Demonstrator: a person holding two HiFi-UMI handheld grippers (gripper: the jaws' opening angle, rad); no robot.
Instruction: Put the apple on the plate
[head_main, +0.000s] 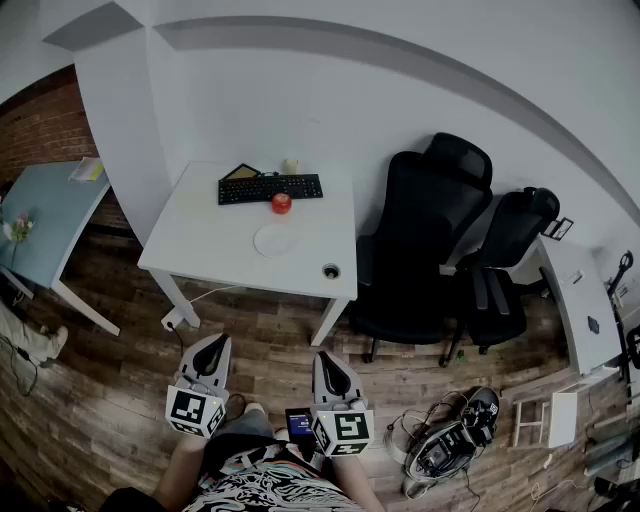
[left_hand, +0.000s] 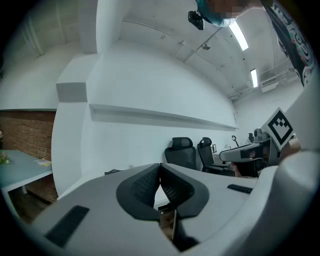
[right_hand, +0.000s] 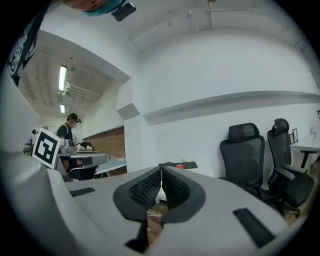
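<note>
Red apple (head_main: 281, 203) on the white table (head_main: 200, 245), touching or just beside the near edge of the black keyboard (head_main: 270, 188). White plate (head_main: 274, 240) on the same table, a little nearer than the apple and apart from it. Apple not on the plate.

Left gripper (head_main: 213, 343) and right gripper (head_main: 327, 358) low in the head view, side by side over the wood floor (head_main: 260, 330), well short of the table, both pointing toward it. Left jaws pressed together, gripping nothing. Right jaws likewise closed and empty, with the apple small and far off beyond their tips in the right gripper view.

Two black office chairs (head_main: 425, 240) just right of the table. Pale blue table (head_main: 45, 225) at the left, against a brick wall (head_main: 40, 125). Tangle of cables (head_main: 440, 445) on the floor at the lower right
</note>
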